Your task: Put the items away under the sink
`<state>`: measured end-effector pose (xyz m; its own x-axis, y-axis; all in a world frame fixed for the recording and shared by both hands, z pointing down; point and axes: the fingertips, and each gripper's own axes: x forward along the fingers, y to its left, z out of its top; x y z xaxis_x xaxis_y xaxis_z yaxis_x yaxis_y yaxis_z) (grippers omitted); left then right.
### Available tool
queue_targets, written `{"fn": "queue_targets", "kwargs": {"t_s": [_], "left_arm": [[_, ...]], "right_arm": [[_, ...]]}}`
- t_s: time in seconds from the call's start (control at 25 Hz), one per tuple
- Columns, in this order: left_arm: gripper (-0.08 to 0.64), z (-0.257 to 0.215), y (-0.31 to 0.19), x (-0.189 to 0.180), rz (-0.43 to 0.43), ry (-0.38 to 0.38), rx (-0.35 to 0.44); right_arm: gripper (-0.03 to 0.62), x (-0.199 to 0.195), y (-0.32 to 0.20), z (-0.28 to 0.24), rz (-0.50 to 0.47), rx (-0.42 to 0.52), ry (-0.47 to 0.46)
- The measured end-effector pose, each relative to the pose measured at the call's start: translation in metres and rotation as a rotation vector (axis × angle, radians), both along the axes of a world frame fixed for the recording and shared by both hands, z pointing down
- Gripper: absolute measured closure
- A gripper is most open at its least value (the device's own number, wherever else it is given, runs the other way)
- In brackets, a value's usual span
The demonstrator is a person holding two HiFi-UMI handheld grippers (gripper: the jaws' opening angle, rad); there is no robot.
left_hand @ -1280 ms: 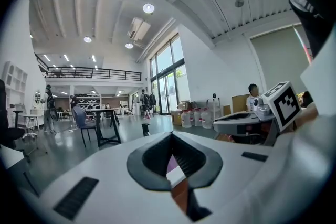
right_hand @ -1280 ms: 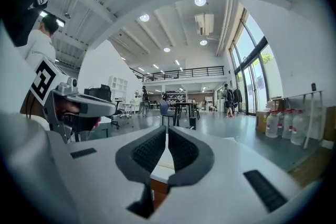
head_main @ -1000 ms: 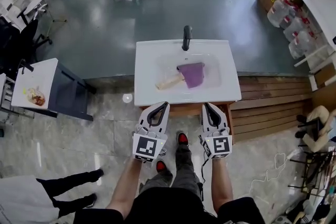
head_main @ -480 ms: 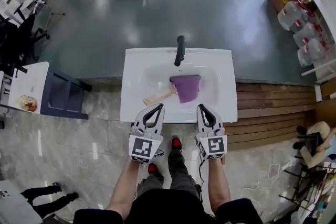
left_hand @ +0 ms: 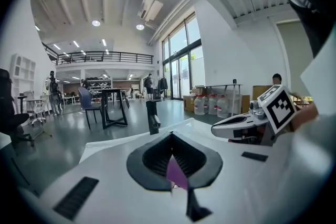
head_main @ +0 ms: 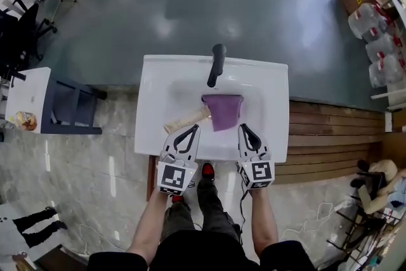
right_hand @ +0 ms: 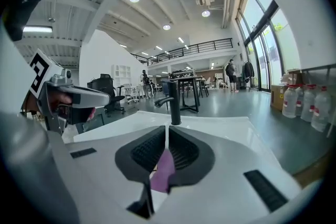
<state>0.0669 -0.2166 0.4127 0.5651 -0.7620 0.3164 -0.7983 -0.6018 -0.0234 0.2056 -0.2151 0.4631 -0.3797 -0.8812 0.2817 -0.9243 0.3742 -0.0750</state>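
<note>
The left gripper (head_main: 191, 128) and right gripper (head_main: 242, 127) are pale grey-white with black ribbed pads. The cube (head_main: 173, 178) on each carries black-and-white square markers. Ahead of both, the sink (head_main: 151, 105) is white and its tap (head_main: 217, 65) black. Just past the tips lies a purple cloth (head_main: 223, 112), with a tan handle (head_main: 185, 118) nearer the left gripper. The shoes (head_main: 207, 170) between the grippers are red. Right of the right gripper, the planks (head_main: 330, 130) are brown. The floor (head_main: 254, 3) beyond is glossy grey-green. The tiles (head_main: 108, 155) left of the left gripper are veined grey.
</note>
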Motion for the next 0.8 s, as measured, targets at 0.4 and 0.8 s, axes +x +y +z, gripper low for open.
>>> {"fn": "queue_targets", "kwargs": {"t_s": [0.4, 0.8], "left_arm": [[0.554, 0.022, -0.026, -0.006, -0.051, -0.015, -0.047], [0.554, 0.037, -0.041, -0.025, -0.106, -0.036, -0.085]], "right_arm": [[0.417, 0.004, -0.064, 0.075, -0.037, -0.243, 0.013], [0.366, 0.003, -0.091, 0.130, -0.027, -0.423, 0.000]]}}
